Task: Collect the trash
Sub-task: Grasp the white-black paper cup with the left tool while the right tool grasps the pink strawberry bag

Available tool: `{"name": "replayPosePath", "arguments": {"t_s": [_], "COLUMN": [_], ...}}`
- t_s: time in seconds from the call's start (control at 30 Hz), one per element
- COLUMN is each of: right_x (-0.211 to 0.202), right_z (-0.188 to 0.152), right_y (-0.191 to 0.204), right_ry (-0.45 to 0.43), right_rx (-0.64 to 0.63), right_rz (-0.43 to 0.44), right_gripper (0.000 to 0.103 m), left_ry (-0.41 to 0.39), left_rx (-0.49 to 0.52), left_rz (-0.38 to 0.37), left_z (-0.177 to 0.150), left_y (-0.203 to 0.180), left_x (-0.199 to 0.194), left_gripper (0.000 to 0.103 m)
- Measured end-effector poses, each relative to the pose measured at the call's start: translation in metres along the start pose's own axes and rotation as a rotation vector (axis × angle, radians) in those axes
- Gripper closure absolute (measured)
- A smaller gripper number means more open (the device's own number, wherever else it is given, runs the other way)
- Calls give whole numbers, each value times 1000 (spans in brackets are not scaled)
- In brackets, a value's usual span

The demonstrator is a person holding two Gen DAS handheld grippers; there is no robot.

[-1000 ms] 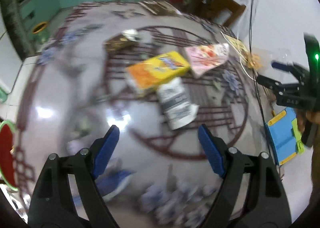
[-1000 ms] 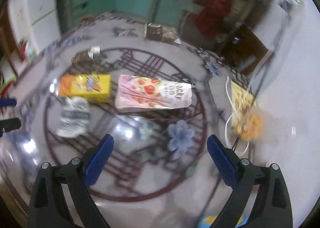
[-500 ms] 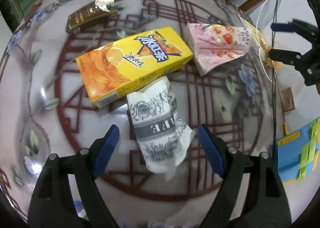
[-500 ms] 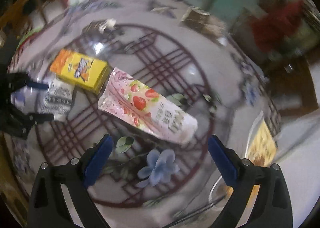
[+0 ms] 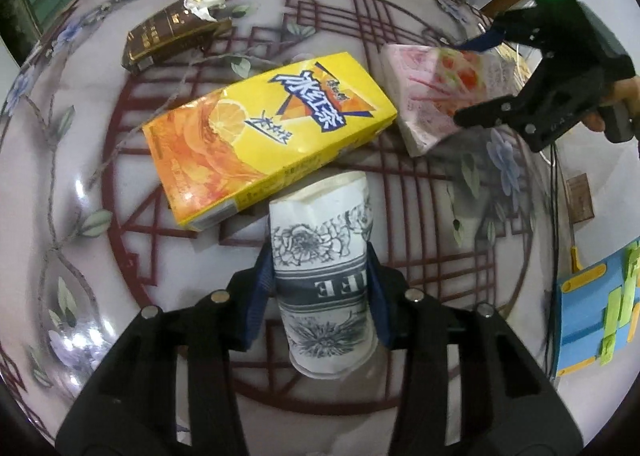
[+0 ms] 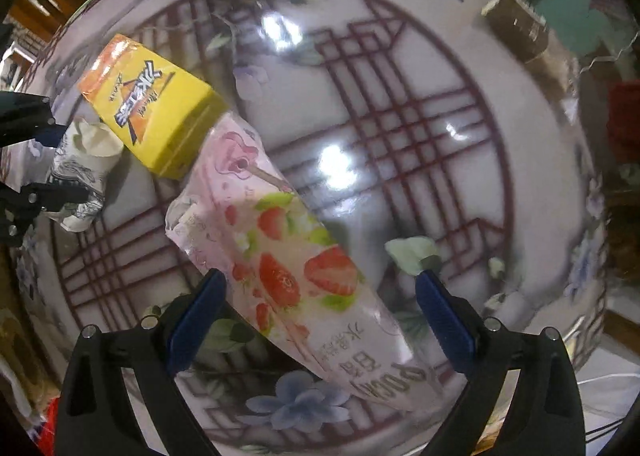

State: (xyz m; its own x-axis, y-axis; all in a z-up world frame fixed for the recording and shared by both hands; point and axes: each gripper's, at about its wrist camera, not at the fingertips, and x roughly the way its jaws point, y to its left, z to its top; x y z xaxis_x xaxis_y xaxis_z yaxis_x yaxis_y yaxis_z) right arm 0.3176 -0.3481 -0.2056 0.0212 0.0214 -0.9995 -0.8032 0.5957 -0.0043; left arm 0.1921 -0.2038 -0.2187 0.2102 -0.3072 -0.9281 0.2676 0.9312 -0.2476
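A crushed white paper cup (image 5: pixel 320 280) with grey flower print lies on the patterned round table (image 5: pixel 80 176). My left gripper (image 5: pixel 320 292) is closing on it, and both blue pads touch its sides. From the right wrist view the cup (image 6: pixel 84 176) sits at the far left between those fingers. A pink strawberry snack packet (image 6: pixel 288 256) lies between the spread fingers of my right gripper (image 6: pixel 320 312), which is open and points down at it. The left wrist view shows that gripper (image 5: pixel 472 80) over the packet (image 5: pixel 424 88).
A yellow juice carton (image 5: pixel 264 128) lies between cup and packet, touching both. A brown wrapper (image 5: pixel 172 32) lies further back, and a brown box (image 6: pixel 516 28) sits near the far rim. A blue and yellow object (image 5: pixel 592 316) is past the table's right edge.
My left gripper came down over the paper cup and its jaws closed in on it. My right gripper swung down and turned over the pink packet, still open.
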Motion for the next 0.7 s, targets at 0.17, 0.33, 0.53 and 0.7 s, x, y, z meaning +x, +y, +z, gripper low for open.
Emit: {"name": "replayPosePath", "arguments": {"t_s": [0.17, 0.33, 0.53, 0.7], "right_x": [4, -6, -8, -4], "right_z": [-20, -45, -63, -78], "right_y": [14, 22, 50, 72], "right_ry": [-11, -90, -121, -159], "right_rx": [60, 255, 446, 732], "right_rz": [114, 188, 135, 176], "right_gripper": [35, 64, 67, 59], "left_ry": [-22, -46, -89, -84], "left_rx": [15, 23, 48, 52], "left_rz": [27, 38, 59, 87], "left_z": [1, -2, -9, -21], "left_y": [4, 8, 8, 14], "left_x": [-9, -19, -37, -41], "left_gripper": [61, 61, 61, 60]}}
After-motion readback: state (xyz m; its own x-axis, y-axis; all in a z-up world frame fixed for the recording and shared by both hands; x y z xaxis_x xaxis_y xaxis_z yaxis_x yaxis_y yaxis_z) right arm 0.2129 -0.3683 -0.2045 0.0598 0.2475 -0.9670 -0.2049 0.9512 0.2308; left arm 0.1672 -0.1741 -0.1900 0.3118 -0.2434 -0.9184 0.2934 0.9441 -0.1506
